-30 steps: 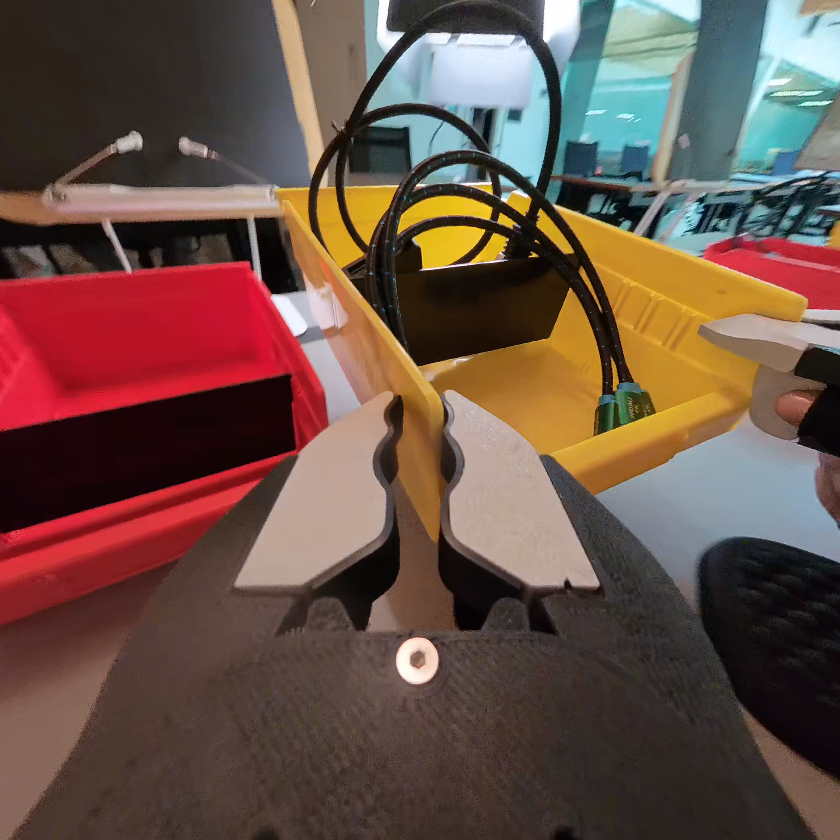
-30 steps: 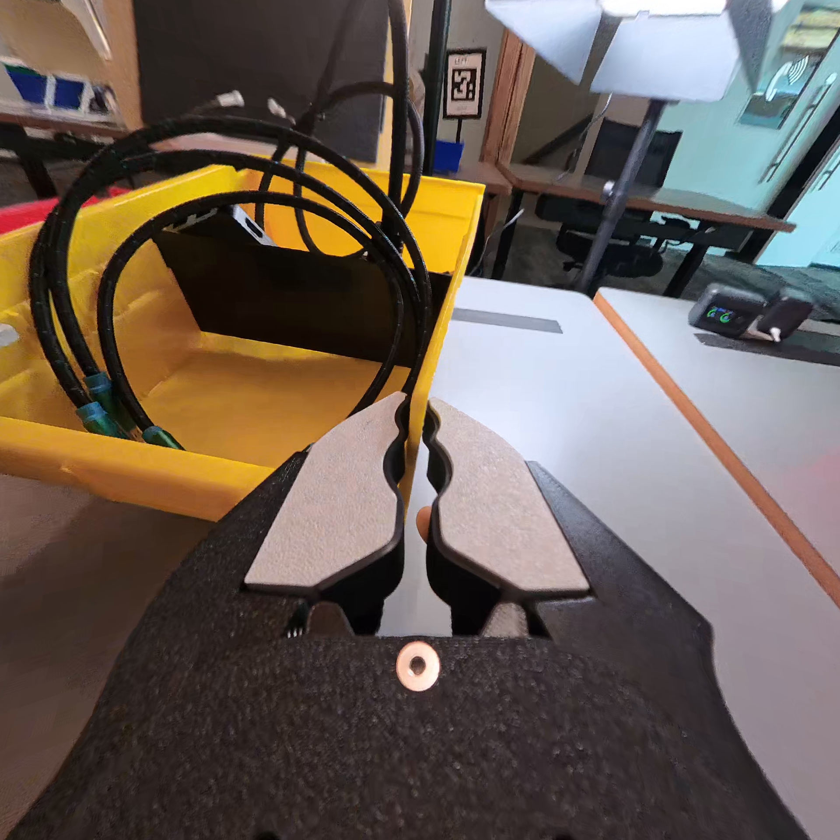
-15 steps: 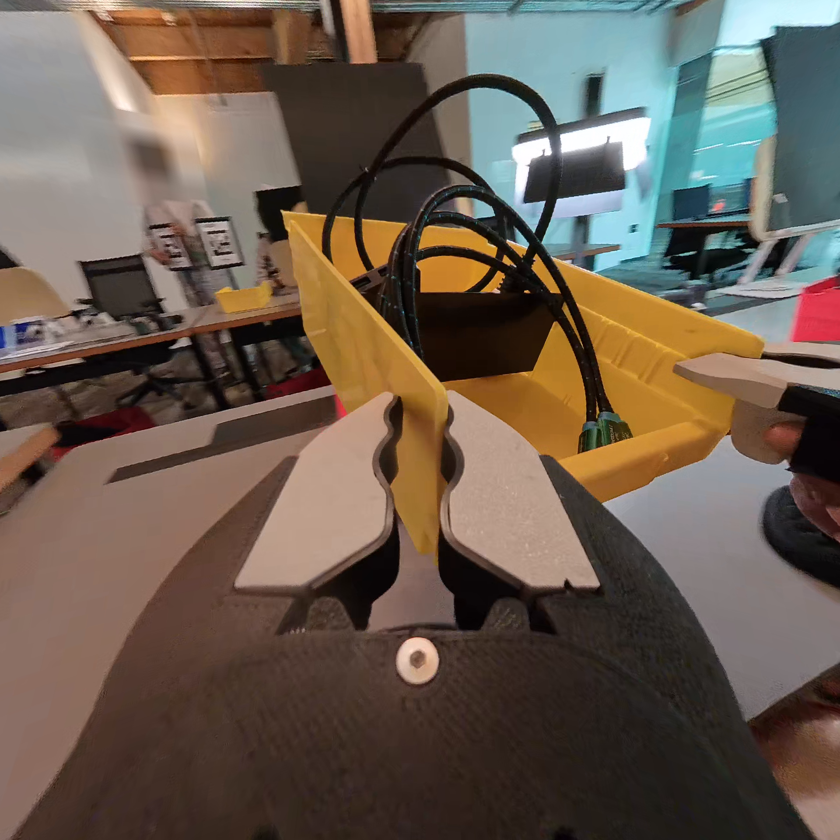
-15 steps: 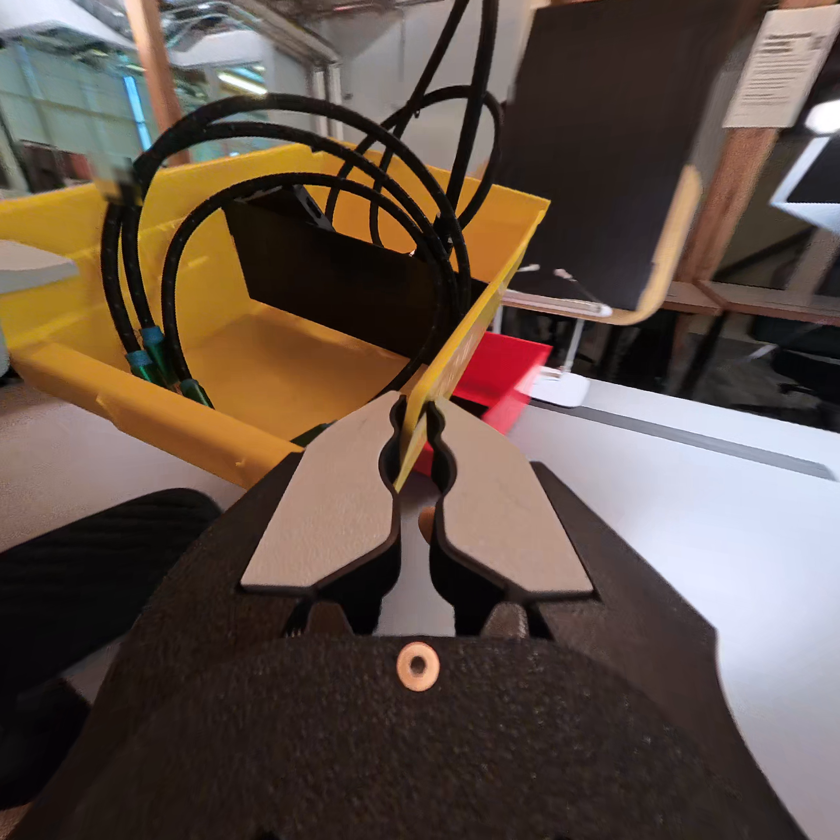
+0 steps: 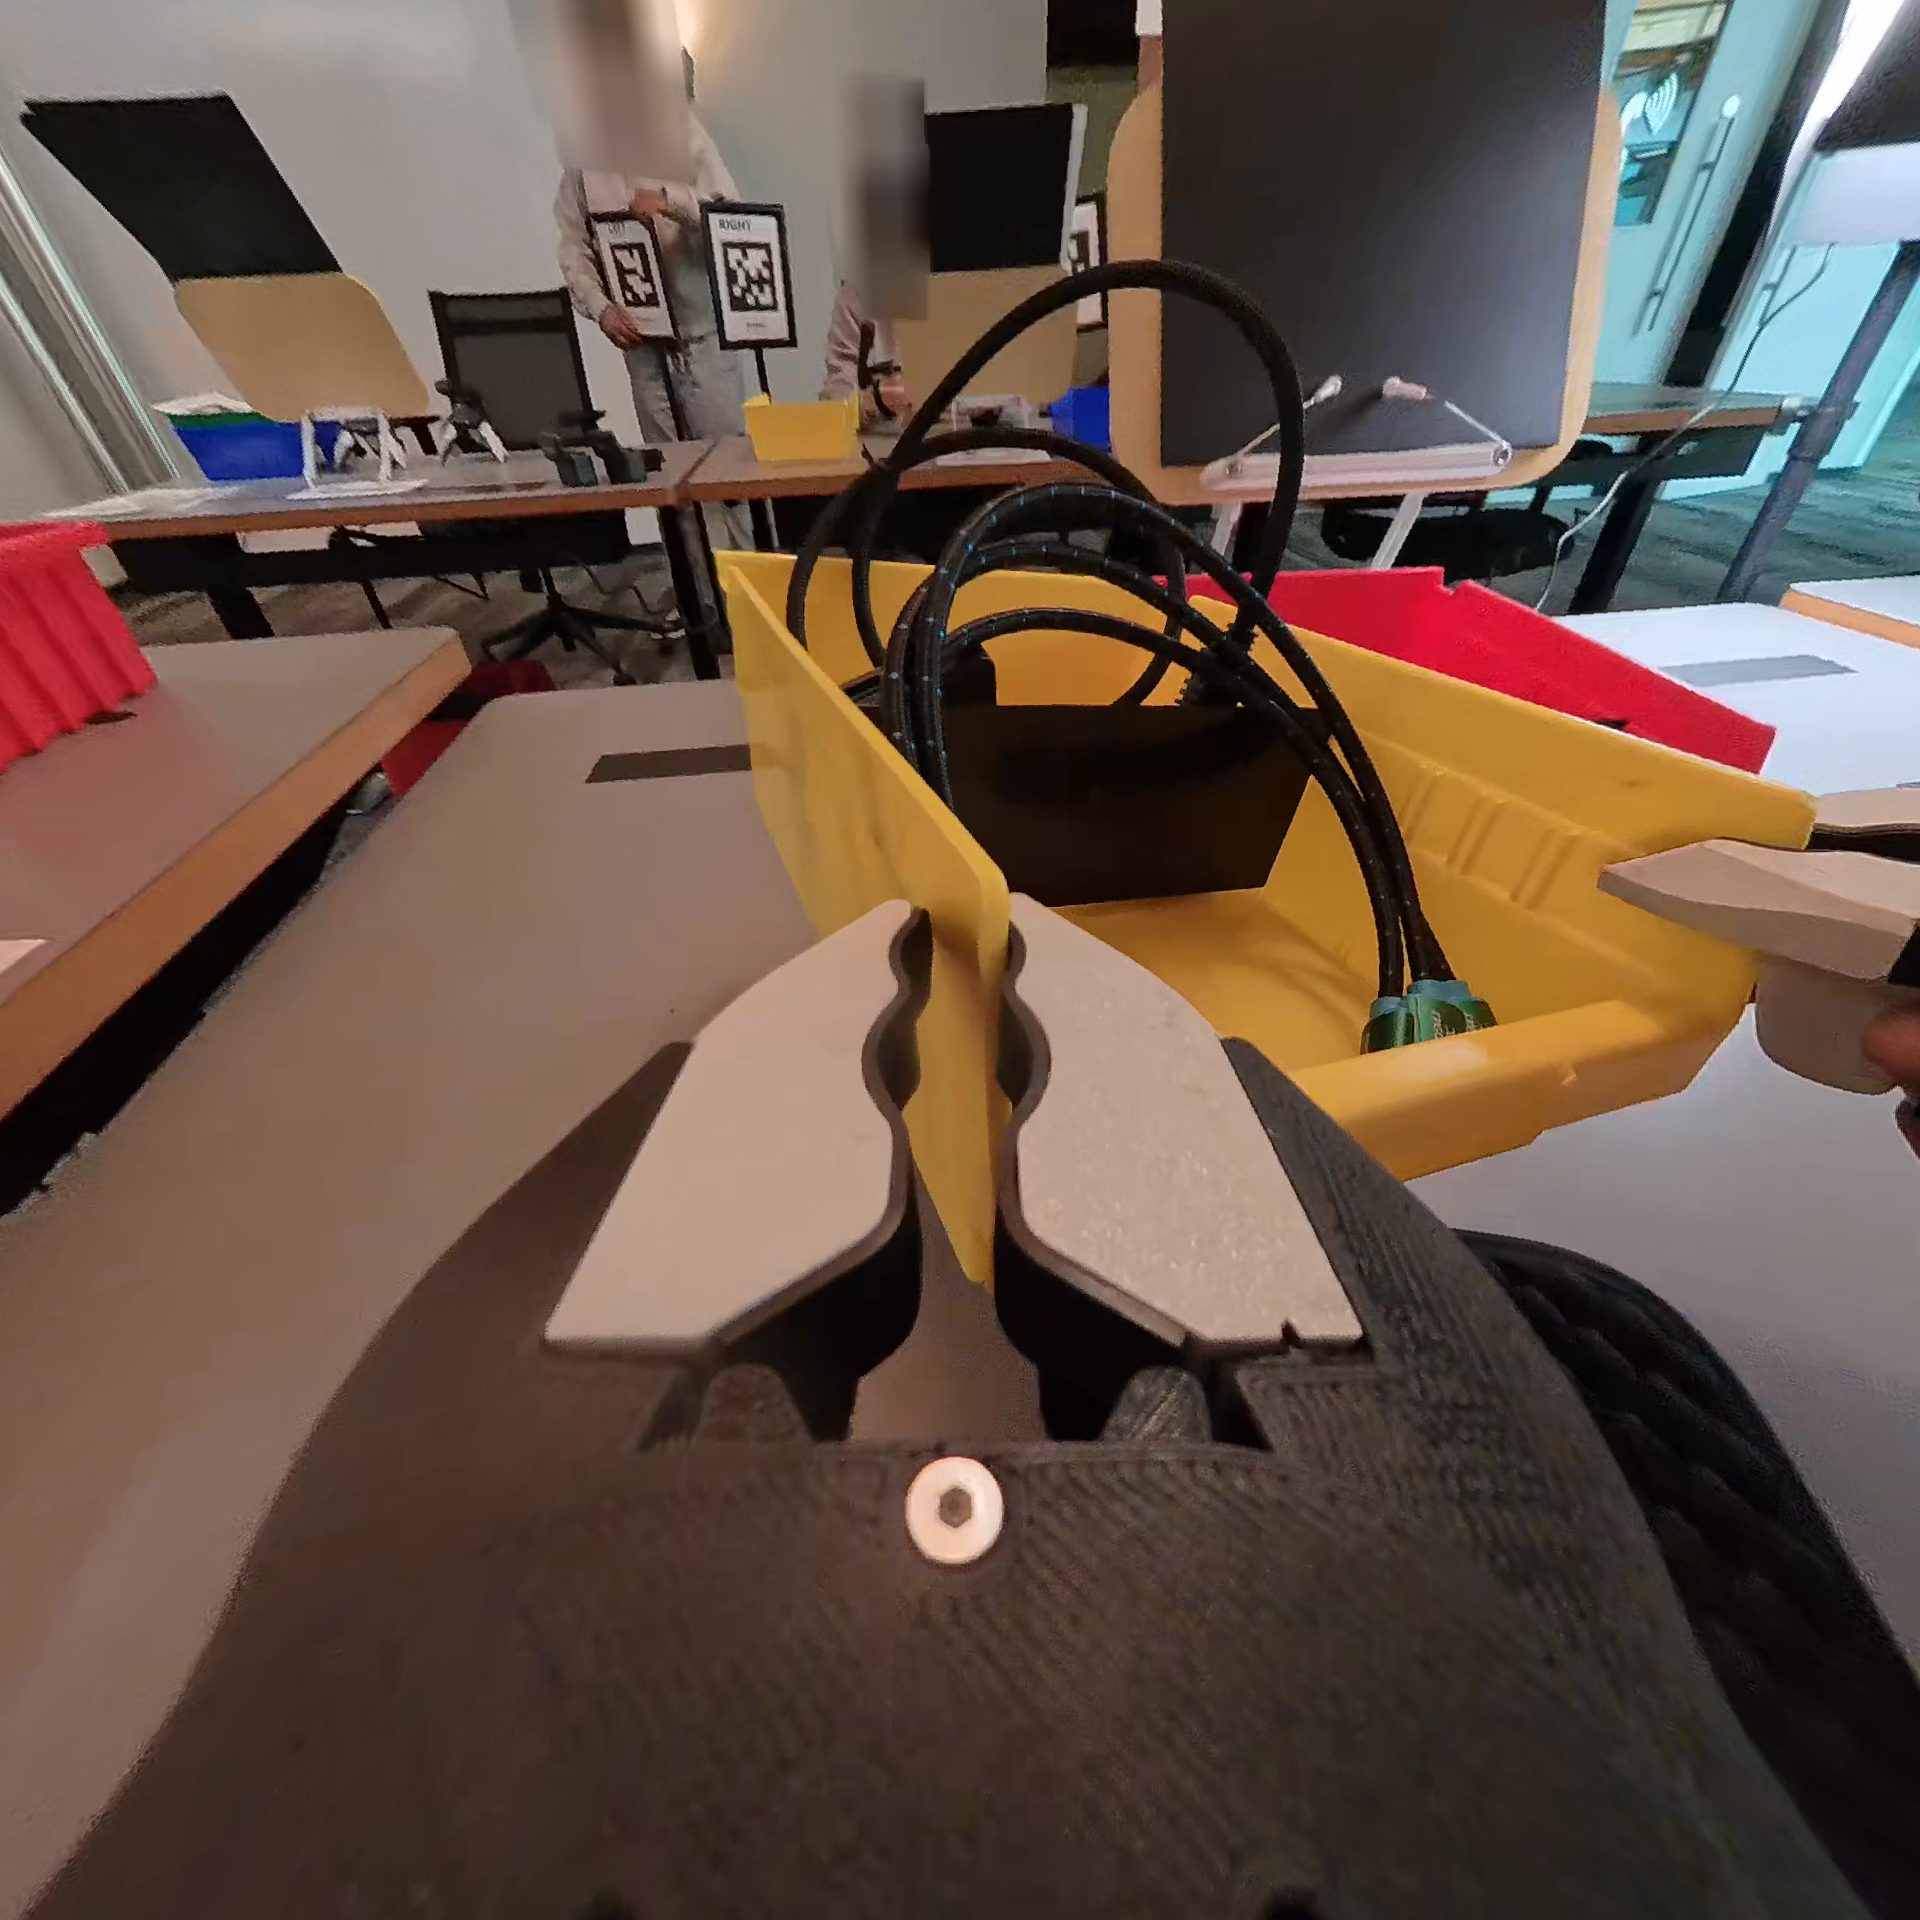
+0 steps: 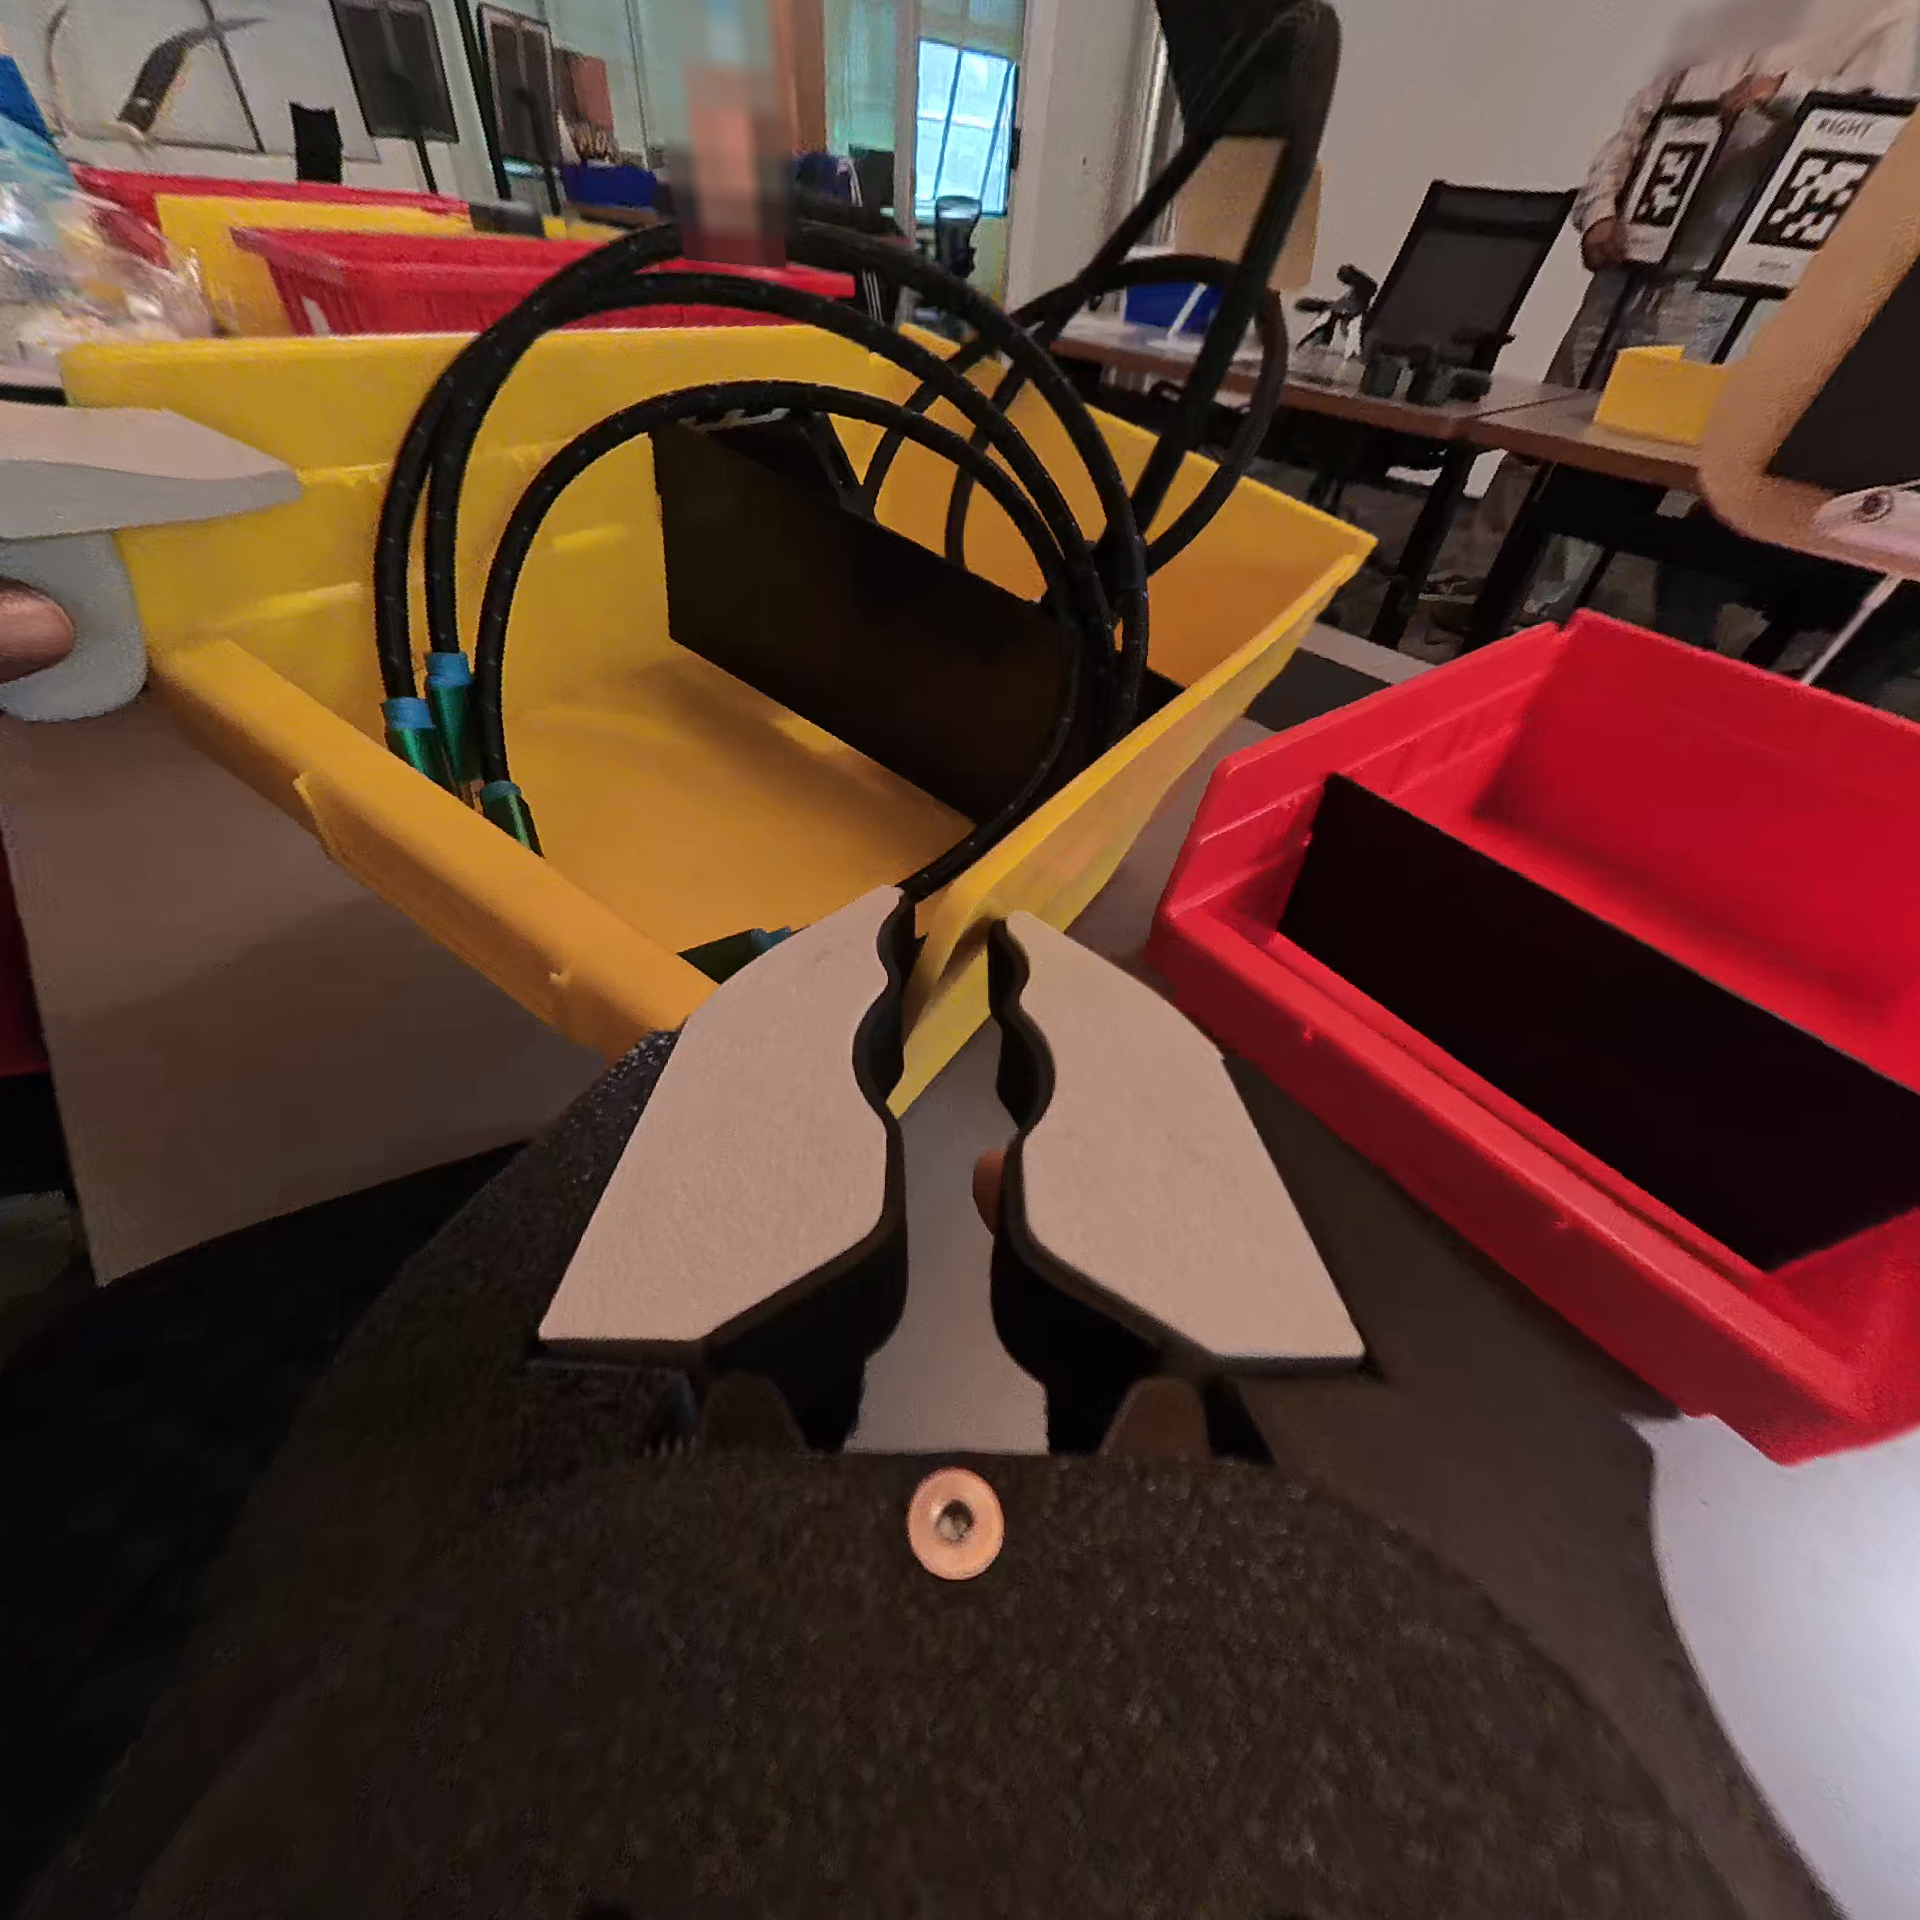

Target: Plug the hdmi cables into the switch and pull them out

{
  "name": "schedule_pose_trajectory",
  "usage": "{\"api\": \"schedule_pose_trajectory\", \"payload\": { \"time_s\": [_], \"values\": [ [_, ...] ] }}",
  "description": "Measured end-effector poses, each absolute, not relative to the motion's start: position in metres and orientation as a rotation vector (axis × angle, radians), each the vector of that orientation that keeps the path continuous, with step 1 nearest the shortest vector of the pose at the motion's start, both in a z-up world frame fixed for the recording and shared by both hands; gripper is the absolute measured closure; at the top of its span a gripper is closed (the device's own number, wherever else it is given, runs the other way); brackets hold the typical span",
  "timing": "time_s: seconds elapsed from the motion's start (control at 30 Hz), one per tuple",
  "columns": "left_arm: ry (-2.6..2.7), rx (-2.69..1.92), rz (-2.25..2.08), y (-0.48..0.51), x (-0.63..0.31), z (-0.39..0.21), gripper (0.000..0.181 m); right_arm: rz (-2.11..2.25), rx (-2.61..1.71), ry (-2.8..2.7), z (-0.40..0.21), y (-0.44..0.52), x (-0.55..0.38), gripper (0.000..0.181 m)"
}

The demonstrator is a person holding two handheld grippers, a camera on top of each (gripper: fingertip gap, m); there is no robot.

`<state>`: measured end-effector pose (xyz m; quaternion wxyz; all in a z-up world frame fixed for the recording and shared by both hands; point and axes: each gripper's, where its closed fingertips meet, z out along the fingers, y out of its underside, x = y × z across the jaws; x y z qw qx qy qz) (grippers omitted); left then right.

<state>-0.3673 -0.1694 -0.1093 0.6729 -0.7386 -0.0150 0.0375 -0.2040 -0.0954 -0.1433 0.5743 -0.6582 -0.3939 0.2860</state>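
a: how is the yellow bin (image 5: 1475, 831) held?
b: its side walls are pinched by the left gripper (image 5: 961, 1023) and right gripper (image 6: 940, 1013).
a: and the hdmi cables (image 6: 717, 416)?
b: coiled inside, green plugs (image 5: 1423, 1018) at four o'clock; the red bin (image 6: 1621, 935) is seen at three.

left gripper (image 5: 961, 940) clamped, right gripper (image 6: 945, 935) clamped

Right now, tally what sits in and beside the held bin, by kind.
Yellow bin: 1
Red bin: 1
Black braided cables with green plugs: 3
Black divider panel in the yellow bin: 1
Total: 6
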Motion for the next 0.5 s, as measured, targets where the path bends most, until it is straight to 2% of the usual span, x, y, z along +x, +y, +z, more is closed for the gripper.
{"api": "schedule_pose_trajectory", "payload": {
  "time_s": [0.23, 0.33, 0.37, 0.43, 0.5],
  "values": [
    [0.001, -1.803, -0.01, -0.119, -0.362, -0.172, 0.169, 0.633, -1.64, -0.938, -0.187, -0.056, -0.194, 0.166],
    [0.098, -1.919, 0.005, -0.105, -0.352, -0.196, 0.152, 0.642, -1.714, -1.033, -0.2, -0.052, -0.184, 0.16],
    [0.086, -1.902, 0.016, -0.105, -0.354, -0.19, 0.149, 0.686, -1.712, -1.08, -0.197, -0.056, -0.181, 0.157],
    [0.094, -1.844, 0.064, -0.112, -0.36, -0.166, 0.149, 0.707, -1.697, -1.118, -0.176, -0.057, -0.165, 0.14],
    [0.19, -1.821, 0.105, -0.119, -0.352, -0.147, 0.147, 0.667, -1.664, -1.18, -0.152, -0.048, -0.143, 0.14]
  ]
}}
